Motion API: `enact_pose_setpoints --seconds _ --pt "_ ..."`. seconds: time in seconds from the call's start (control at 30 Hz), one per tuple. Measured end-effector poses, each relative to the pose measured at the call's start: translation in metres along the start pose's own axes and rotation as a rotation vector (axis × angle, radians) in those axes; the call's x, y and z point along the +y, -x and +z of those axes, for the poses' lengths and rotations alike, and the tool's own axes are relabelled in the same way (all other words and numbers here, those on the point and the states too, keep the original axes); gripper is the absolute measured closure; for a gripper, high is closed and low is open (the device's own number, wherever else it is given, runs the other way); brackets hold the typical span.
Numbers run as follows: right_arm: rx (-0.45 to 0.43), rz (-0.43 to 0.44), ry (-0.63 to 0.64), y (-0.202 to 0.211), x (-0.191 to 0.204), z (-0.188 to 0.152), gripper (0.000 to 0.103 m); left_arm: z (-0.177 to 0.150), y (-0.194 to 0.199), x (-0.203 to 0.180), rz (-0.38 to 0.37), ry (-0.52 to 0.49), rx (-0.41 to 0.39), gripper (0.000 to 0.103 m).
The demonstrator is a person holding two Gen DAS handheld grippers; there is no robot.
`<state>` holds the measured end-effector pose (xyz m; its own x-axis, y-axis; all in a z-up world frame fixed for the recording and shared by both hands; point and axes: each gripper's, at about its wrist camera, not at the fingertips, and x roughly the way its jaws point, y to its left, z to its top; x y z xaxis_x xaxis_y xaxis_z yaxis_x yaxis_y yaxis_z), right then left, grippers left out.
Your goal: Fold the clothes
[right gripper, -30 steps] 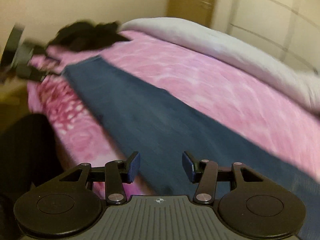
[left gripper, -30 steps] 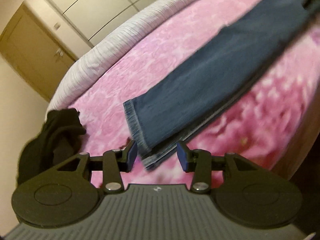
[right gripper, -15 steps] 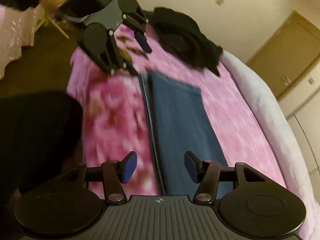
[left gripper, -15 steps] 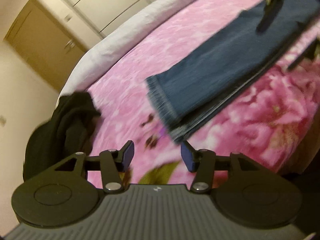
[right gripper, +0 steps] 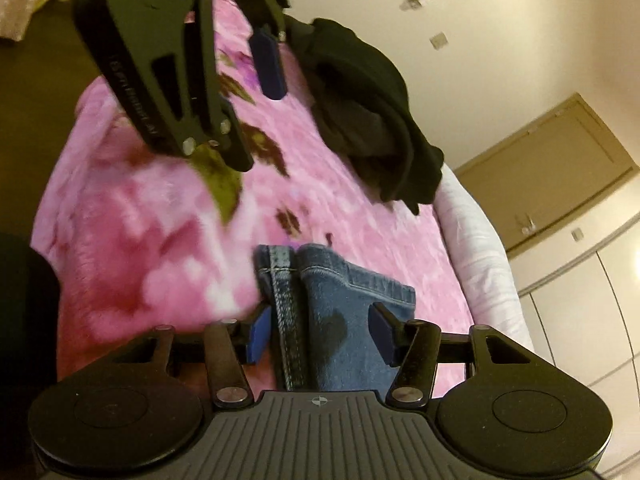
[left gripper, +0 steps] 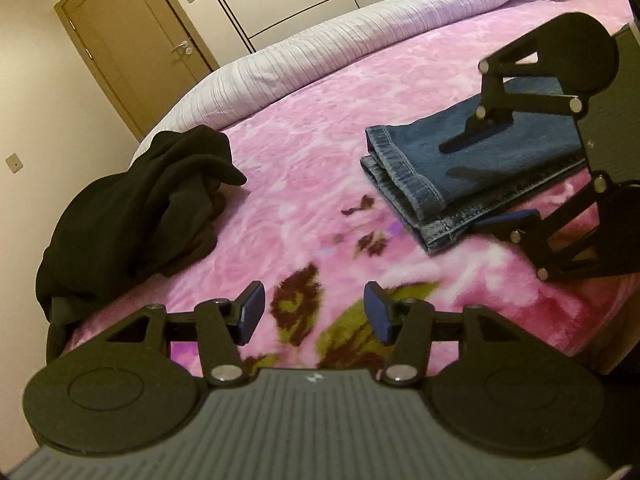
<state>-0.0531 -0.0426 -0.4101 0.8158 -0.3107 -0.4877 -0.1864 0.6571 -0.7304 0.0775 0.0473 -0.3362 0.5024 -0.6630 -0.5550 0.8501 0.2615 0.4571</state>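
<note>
Blue jeans (left gripper: 472, 160) lie folded lengthwise on the pink floral blanket (left gripper: 304, 168), hems toward me. In the right wrist view the jeans' hem end (right gripper: 332, 308) lies between my right gripper's open fingers. My right gripper (right gripper: 320, 338) is open, straddling the leg near the hem; it also shows in the left wrist view (left gripper: 484, 180), one finger above and one below the cloth. My left gripper (left gripper: 314, 318) is open and empty over the blanket, apart from the jeans. It shows at the top of the right wrist view (right gripper: 248, 92).
A crumpled black garment (left gripper: 140, 204) lies at the bed's left end, also in the right wrist view (right gripper: 372, 116). A white rolled duvet (left gripper: 360, 48) runs along the far side. The bed edge drops off near me. A brown door (left gripper: 132, 52) and wardrobes stand behind.
My left gripper drew back from the jeans' hem toward the bed's corner. My right gripper travelled along the leg to the hem end and now straddles it.
</note>
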Motion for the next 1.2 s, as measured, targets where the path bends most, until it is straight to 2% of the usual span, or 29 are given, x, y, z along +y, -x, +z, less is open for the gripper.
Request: enact_pose_setpoints --seconds 0.07,0.23,0.33,0.4,0.5,0.57,0.67,0.73,0.83,0.9,0.93,1.0,1.07,1.2 --pt "0.003 0.030 -0.009 -0.003 -0.002 0.002 0.088 0.001 0.001 -0.001 0.000 0.005 -0.005 0.052" --pt "-0.063 0.061 -0.185 0.009 -0.040 0.003 0.092 0.012 0.006 -0.009 -0.004 0.019 -0.028 0.051" --pt "-0.138 0.074 -0.434 0.036 -0.097 -0.009 0.093 0.026 0.010 -0.020 -0.017 -0.007 -0.056 0.051" --pt "-0.199 0.044 -0.630 0.067 -0.142 -0.028 0.094 0.039 0.014 -0.031 -0.033 -0.031 -0.083 0.051" --pt "-0.289 -0.072 -0.916 0.134 -0.199 -0.088 0.095 0.063 0.017 -0.049 -0.072 -0.067 -0.132 0.050" --pt "-0.305 -0.192 -1.063 0.183 -0.219 -0.138 0.095 0.082 0.019 -0.066 -0.100 -0.102 -0.166 0.049" --pt "-0.250 -0.369 -1.255 0.241 -0.223 -0.222 0.095 0.113 0.019 -0.098 -0.161 -0.153 -0.216 0.047" --pt "-0.168 -0.442 -1.418 0.262 -0.212 -0.283 0.095 0.133 0.019 -0.121 -0.203 -0.188 -0.242 0.046" --pt "-0.029 -0.443 -1.681 0.267 -0.190 -0.365 0.095 0.164 0.021 -0.162 -0.274 -0.258 -0.275 0.046" --pt "0.050 -0.380 -1.871 0.264 -0.176 -0.410 0.095 0.182 0.023 -0.188 -0.317 -0.315 -0.299 0.045" --pt "0.043 -0.347 -1.945 0.262 -0.168 -0.425 0.095 0.191 0.024 -0.200 -0.336 -0.341 -0.312 0.045" --pt "0.054 -0.318 -1.950 0.256 -0.163 -0.431 0.095 0.208 0.024 -0.224 -0.376 -0.385 -0.333 0.045" --pt "0.023 -0.313 -1.938 0.258 -0.161 -0.432 0.095 0.222 0.021 -0.246 -0.415 -0.418 -0.346 0.044" --pt "-0.005 -0.313 -1.944 0.266 -0.170 -0.442 0.095 0.233 0.010 -0.279 -0.465 -0.474 -0.323 0.044"
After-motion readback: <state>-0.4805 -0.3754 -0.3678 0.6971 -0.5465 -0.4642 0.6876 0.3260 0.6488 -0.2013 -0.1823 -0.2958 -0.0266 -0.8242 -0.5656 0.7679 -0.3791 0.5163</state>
